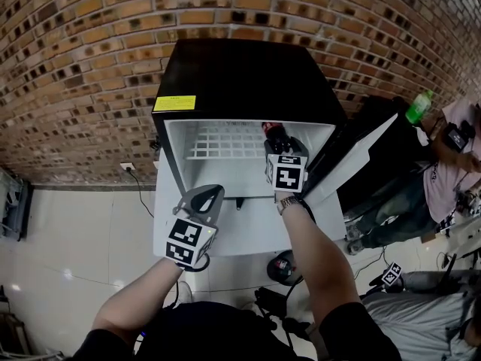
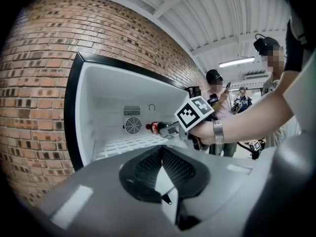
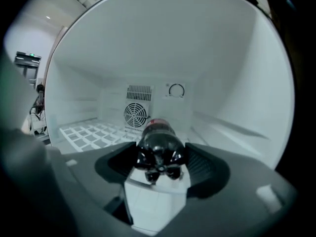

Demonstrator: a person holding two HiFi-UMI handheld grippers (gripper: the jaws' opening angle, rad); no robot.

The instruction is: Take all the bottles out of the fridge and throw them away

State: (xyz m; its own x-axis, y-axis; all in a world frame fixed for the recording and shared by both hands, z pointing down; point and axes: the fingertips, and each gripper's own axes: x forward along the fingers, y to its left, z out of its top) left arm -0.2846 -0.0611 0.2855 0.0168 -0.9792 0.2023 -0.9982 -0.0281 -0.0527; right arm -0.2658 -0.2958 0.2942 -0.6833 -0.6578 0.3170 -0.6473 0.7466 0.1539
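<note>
One glossy, dark, lobe-bottomed bottle (image 3: 157,149)

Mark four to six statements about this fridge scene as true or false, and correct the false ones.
1. The fridge door stands open. True.
2. The left gripper holds the bottle. False: its jaws are together on nothing, outside the fridge; the right gripper grips the bottle.
3. The bottle has a red cap and dark contents. True.
4. The bottle stands upright on the wire shelf. False: it lies sideways in the right gripper's jaws, cap toward the back.
5. A round fan grille sits on the fridge's back wall. True.
</note>
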